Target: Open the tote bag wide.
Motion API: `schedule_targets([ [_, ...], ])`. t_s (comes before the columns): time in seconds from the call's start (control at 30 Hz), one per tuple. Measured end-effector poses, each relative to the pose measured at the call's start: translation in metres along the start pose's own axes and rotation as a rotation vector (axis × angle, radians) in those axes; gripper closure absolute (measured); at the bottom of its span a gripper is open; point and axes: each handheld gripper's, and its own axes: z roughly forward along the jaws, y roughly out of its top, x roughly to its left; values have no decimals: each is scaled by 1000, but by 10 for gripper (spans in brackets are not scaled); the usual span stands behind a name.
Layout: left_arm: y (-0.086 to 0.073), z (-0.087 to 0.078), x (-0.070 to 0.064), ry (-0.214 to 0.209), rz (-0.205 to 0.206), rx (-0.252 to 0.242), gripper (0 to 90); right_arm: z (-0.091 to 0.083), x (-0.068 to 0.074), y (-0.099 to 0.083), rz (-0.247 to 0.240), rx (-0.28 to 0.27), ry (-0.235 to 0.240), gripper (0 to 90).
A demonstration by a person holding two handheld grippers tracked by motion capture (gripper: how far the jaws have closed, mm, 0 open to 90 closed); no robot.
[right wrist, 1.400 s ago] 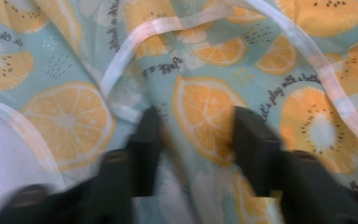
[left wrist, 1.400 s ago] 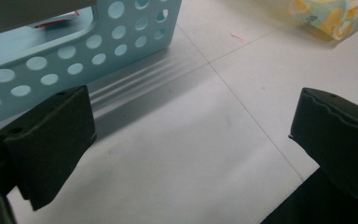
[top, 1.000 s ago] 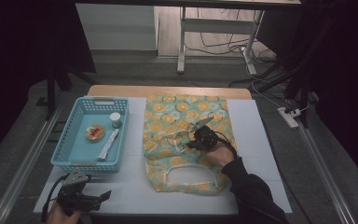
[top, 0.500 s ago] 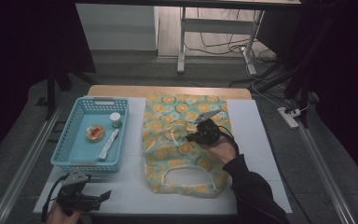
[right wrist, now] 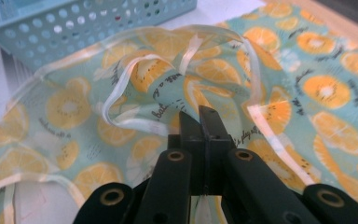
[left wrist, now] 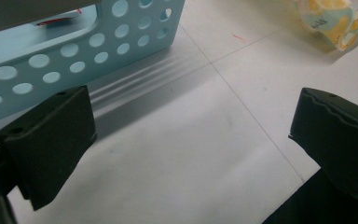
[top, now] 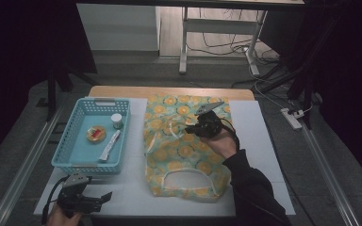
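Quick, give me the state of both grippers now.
Left gripper: jaws open, holding nothing, over the white table near the light blue perforated plastic basket.
Right gripper: jaws closed, pinching a fold of the orange-slice-patterned plastic bag.

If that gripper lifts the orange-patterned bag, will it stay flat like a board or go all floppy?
Probably floppy: where the right gripper pinches the bag, the material bunches into soft folds. It looks thin and see-through at the edges, so likely light. It would probably droop and drag instead of lifting flat.
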Motion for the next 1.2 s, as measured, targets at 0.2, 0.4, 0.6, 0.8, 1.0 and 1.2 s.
schedule_targets([
  [0.2, 0, 0, 0, 0, -2, 2, 2, -7, 0, 15, -20, -49, -12, 900],
  [0.4, 0, 0, 0, 5, -7, 1, 1, -11, -2, 24, -18, -74, -20, 900],
  [0.6, 0, -1, 1, 9, -8, -2, 1, -13, -2, 32, -39, -86, -37, 900],
  [0.8, 0, -1, 0, 12, -9, -4, 0, -19, -2, 34, -37, -117, -40, 900],
  [1.0, 0, -1, 0, 9, -9, -6, 0, -21, -5, 33, -24, -128, -38, 900],
  [1.2, -1, -3, 1, 3, -19, -25, 0, -15, -3, 30, -33, -112, -31, 900],
])
